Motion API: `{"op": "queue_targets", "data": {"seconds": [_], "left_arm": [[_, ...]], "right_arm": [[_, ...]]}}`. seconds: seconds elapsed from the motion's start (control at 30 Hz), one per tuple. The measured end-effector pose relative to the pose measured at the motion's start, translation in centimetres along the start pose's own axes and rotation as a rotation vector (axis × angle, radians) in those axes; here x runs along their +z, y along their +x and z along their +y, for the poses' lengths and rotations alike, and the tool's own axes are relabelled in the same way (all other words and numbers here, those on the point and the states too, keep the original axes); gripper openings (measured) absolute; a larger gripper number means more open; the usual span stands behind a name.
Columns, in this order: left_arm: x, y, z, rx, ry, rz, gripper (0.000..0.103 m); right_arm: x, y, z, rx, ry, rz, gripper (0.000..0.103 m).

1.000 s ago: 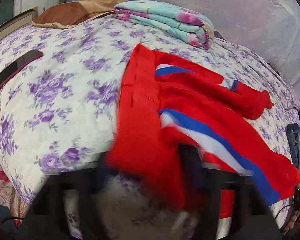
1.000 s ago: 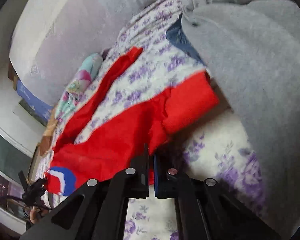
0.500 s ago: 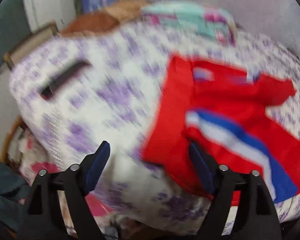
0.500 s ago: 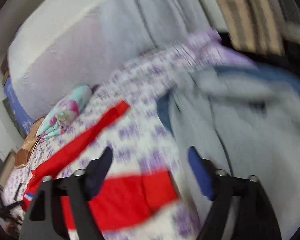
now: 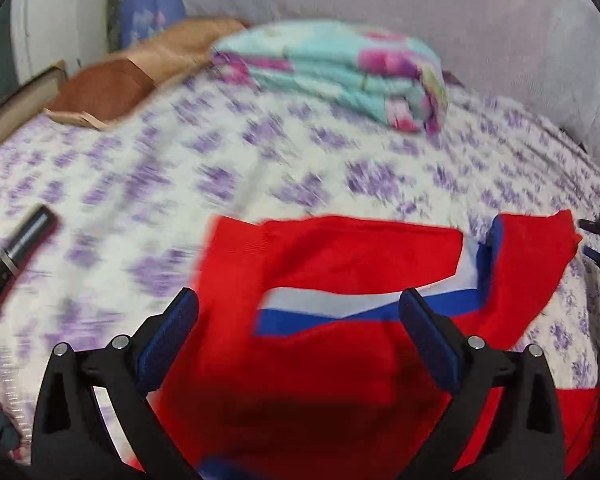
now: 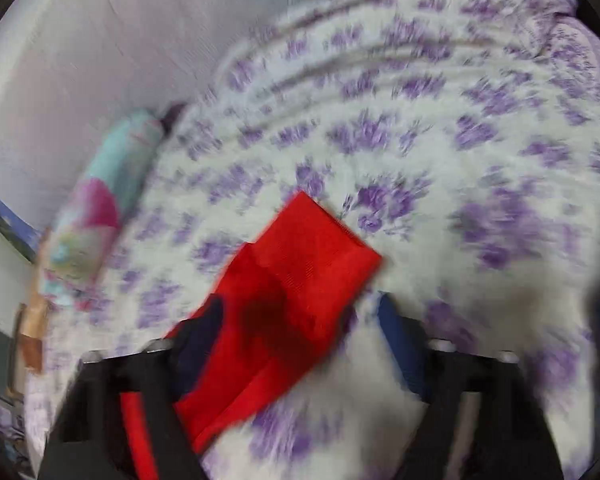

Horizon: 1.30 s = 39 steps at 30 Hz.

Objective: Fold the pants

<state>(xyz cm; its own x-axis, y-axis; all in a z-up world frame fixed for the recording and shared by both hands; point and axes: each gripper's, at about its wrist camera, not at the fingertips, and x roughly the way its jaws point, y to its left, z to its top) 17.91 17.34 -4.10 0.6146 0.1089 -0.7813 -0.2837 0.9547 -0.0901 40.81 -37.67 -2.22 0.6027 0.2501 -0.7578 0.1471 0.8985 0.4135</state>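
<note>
The red pants point(image 5: 340, 360), with a white and blue side stripe, lie folded over on the purple-flowered bedsheet point(image 5: 220, 168). My left gripper point(image 5: 300, 320) is open and empty, its blue-padded fingers point(image 5: 168, 332) spread just above the waist part of the pants. In the right wrist view a red leg end point(image 6: 300, 264) lies on the sheet point(image 6: 420, 120). My right gripper point(image 6: 300, 332) is open and empty, hovering over that leg end. Both views are motion-blurred.
A folded teal and pink blanket point(image 5: 340, 76) and a brown pillow point(image 5: 112, 88) lie at the far side of the bed. A dark phone point(image 5: 18, 256) lies on the sheet at left. A pale wall point(image 6: 100, 40) borders the bed.
Both grippers let go of the red pants and opened. Both moved over the laid-down cloth; the right one swung away from the grey garment toward the bed.
</note>
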Motion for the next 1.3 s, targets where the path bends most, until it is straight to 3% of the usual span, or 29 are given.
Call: {"op": "queue_targets", "data": {"seconds": [0.03, 0.07, 0.17, 0.23, 0.3, 0.33, 0.37, 0.4, 0.43, 0.47, 0.5, 0.53, 0.6, 0.63, 0.7, 0.77, 0.9, 0.97, 1.07, 1.1, 1.13, 1.17, 1.2, 1.27, 1.3], "left_arm": [[0.0, 1.0, -0.2, 0.002, -0.005, 0.019, 0.098], [-0.2, 1.9, -0.4, -0.002, -0.004, 0.038, 0.098], [-0.5, 2.6, -0.6, 0.005, 0.009, 0.043, 0.098], [-0.4, 2.6, -0.5, -0.007, 0.004, 0.037, 0.098], [-0.3, 3.1, -0.7, -0.013, 0.013, 0.046, 0.098], [-0.3, 3.6, -1.1, 0.01, 0.025, 0.054, 0.098], [-0.2, 3.8, -1.4, 0.025, 0.037, 0.059, 0.098], [-0.1, 3.7, -1.6, 0.027, 0.053, 0.061, 0.098], [-0.1, 3.3, -1.4, 0.006, 0.054, 0.064, 0.098], [0.1, 2.8, -1.0, -0.018, 0.043, 0.064, 0.098], [0.2, 2.2, -0.3, -0.036, 0.028, 0.059, 0.098], [0.5, 1.4, 0.5, -0.04, 0.014, 0.053, 0.098], [1.2, -0.1, 2.7, -0.029, 0.0, 0.038, 0.098], [1.8, -0.5, 4.0, -0.017, 0.001, 0.037, 0.098], [2.9, -0.2, 5.9, -0.007, 0.02, 0.062, 0.098], [3.9, 1.0, 6.3, -0.033, 0.061, 0.111, 0.098], [4.5, 4.1, 4.4, -0.061, 0.156, 0.163, 0.098], [4.2, 6.1, 3.0, -0.058, 0.21, 0.2, 0.098], [3.9, 7.6, 1.7, -0.064, 0.244, 0.215, 0.097], [3.9, 7.4, 1.4, -0.073, 0.255, 0.199, 0.092], [3.9, 7.0, 1.2, -0.069, 0.264, 0.187, 0.076], [3.8, 6.4, 1.1, -0.029, 0.274, 0.159, 0.058], [3.8, 6.0, 1.2, -0.017, 0.268, 0.146, 0.053], [4.1, 4.7, 1.7, -0.047, 0.247, 0.119, 0.04], [4.5, 4.1, 2.0, -0.061, 0.236, 0.108, 0.039]], "right_arm": [[-0.2, 0.5, 0.2, 0.005, -0.02, 0.028, 0.019], [-0.4, -0.2, 0.5, -0.004, -0.053, 0.0, 0.014], [-1.0, -6.4, 0.0, -0.028, -0.119, -0.116, 0.013], [-1.9, -9.4, -2.2, -0.069, -0.074, -0.124, 0.013], [-2.9, -9.7, -4.3, -0.157, -0.072, -0.097, 0.012], [-3.8, -8.4, -5.1, -0.192, -0.094, -0.039, 0.015], [-4.6, -6.5, -5.9, -0.246, -0.113, 0.056, 0.033], [-5.0, -6.1, -6.3, -0.257, -0.124, 0.076, 0.038], [-5.1, -7.2, -6.3, -0.262, -0.131, 0.031, 0.043], [-4.9, -8.5, -6.1, -0.325, -0.114, 0.001, 0.053], [-4.6, -10.1, -5.7, -0.345, -0.097, -0.056, 0.054], [-4.5, -12.7, -4.3, -0.301, -0.097, -0.15, 0.056], [-4.6, -14.8, -1.4, -0.233, -0.167, -0.227, 0.071], [-4.8, -15.4, 1.4, -0.131, -0.254, -0.212, 0.072], [-5.8, -14.4, 6.2, 0.046, -0.409, -0.101, 0.074], [-8.4, -12.2, 12.5, 0.157, -0.627, -0.002, 0.074], [-12.3, -6.9, 20.6, 0.192, -0.905, 0.095, 0.074], [-13.4, -3.1, 23.3, 0.193, -0.951, 0.168, 0.074], [-14.3, 2.1, 24.7, 0.126, -0.985, 0.263, 0.074], [-14.8, 3.2, 24.7, 0.109, -0.993, 0.305, 0.054], [-15.5, 4.2, 24.6, 0.1, -1.016, 0.356, 0.041], [-15.6, 3.5, 24.5, 0.115, -1.028, 0.335, 0.015], [-15.5, 2.6, 24.7, 0.133, -1.036, 0.334, 0.005], [-14.7, 0.7, 24.6, 0.159, -1.011, 0.278, 0.004], [-14.2, -0.6, 24.4, 0.179, -0.994, 0.25, 0.004]]}}
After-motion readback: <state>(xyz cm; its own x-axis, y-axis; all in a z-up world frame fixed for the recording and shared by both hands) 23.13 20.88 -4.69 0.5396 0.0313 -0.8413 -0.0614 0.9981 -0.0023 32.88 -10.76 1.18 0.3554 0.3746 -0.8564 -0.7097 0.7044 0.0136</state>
